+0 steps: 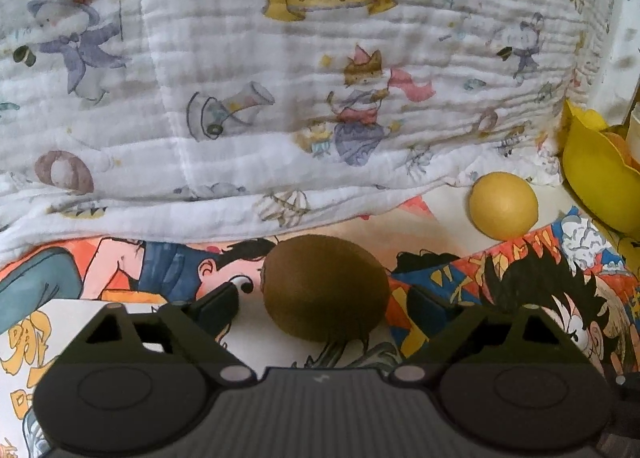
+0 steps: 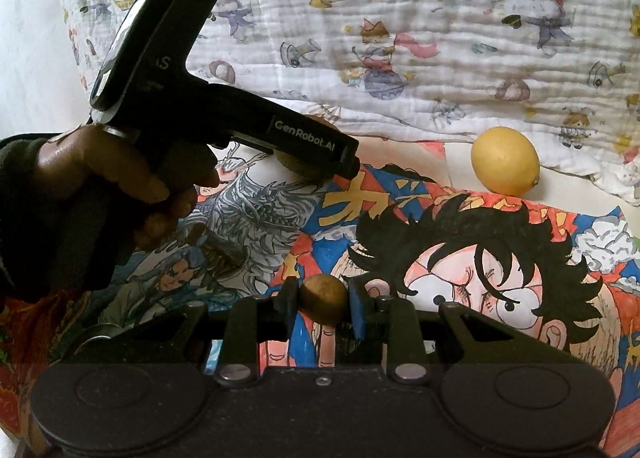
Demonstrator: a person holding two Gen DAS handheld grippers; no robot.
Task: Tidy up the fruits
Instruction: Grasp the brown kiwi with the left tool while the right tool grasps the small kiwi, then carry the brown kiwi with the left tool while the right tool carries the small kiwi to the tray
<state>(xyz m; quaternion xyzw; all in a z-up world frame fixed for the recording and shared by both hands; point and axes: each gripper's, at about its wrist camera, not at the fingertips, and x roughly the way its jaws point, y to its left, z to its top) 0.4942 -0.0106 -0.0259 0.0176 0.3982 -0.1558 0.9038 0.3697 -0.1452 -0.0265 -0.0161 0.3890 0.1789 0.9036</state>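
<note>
A brown kiwi (image 1: 325, 292) lies on the cartoon-print sheet between the open fingers of my left gripper (image 1: 324, 304), which stand either side of it with small gaps. My right gripper (image 2: 323, 304) is shut on a small round brown fruit (image 2: 323, 300), held just above the sheet. A yellow lemon (image 1: 503, 205) lies on the sheet to the right, also in the right wrist view (image 2: 505, 166). A yellow bowl (image 1: 600, 181) holding orange fruit sits at the far right. The left gripper's body (image 2: 224, 113) shows in the right wrist view, hiding most of the kiwi (image 2: 294, 169).
A white quilt with cartoon prints (image 1: 280, 77) rises behind the fruits like a wall. The colourful manga-print sheet (image 2: 460, 258) covers the surface. A gloved hand (image 2: 100, 185) holds the left gripper at the left.
</note>
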